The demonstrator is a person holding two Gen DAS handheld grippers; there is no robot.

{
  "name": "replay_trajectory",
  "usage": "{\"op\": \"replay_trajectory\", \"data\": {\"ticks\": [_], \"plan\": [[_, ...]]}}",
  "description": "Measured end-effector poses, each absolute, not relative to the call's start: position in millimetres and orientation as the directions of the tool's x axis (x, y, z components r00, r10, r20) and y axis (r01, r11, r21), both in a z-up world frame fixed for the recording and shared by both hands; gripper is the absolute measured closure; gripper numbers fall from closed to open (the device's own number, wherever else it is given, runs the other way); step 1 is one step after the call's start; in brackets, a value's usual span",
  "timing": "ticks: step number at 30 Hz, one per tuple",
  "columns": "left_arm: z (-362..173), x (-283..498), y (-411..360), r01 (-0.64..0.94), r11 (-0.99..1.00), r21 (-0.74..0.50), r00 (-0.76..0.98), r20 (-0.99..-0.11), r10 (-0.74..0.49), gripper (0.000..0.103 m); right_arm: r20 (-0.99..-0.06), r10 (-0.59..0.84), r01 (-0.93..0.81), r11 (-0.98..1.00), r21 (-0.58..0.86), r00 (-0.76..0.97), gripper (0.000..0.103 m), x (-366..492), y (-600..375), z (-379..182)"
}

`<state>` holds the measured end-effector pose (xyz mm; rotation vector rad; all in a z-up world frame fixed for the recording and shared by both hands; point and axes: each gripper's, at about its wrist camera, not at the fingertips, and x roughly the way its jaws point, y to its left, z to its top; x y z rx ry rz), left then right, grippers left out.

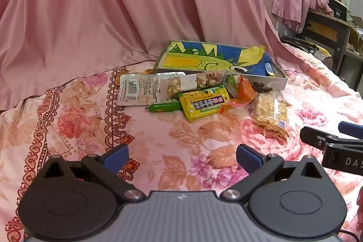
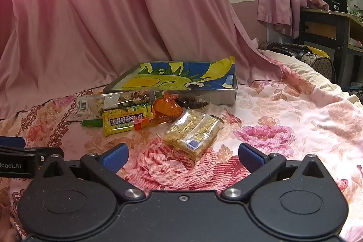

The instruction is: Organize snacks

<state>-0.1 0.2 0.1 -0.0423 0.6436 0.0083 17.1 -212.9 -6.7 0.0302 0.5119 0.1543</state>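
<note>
Several snacks lie on the floral bedspread in front of a shallow box (image 1: 279, 83) (image 2: 228, 95) lined with a yellow, green and blue drawing. There is a yellow packet (image 1: 205, 103) (image 2: 124, 120), a green stick (image 1: 164, 106) (image 2: 91, 123), a silver-and-clear nut packet (image 1: 156, 87) (image 2: 113, 101), an orange wrapper (image 1: 245, 90) (image 2: 166, 109), a dark snack (image 1: 261, 87) (image 2: 190, 101) and a clear bag of puffed grain (image 1: 271, 113) (image 2: 194, 133). My left gripper (image 1: 182, 158) is open and empty, short of the pile. My right gripper (image 2: 183, 157) is open and empty, just before the grain bag.
Pink curtain cloth (image 1: 113, 3) hangs behind the box. A dark desk (image 1: 329, 31) and a black mesh basket (image 2: 322, 65) stand at the right beyond the bed. The right gripper shows at the left wrist view's right edge (image 1: 335, 142).
</note>
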Motion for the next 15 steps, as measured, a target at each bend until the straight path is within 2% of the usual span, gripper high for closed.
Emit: {"op": "replay_trajectory", "data": {"ticks": [15], "plan": [[1.1,0.1,3.5,-0.02,0.999,-0.036,0.798,-0.603,-0.005,0.0,-0.493,0.152,-0.139,0.988,0.064,0.857,0.001,17.6,-212.6,-7.8]]}}
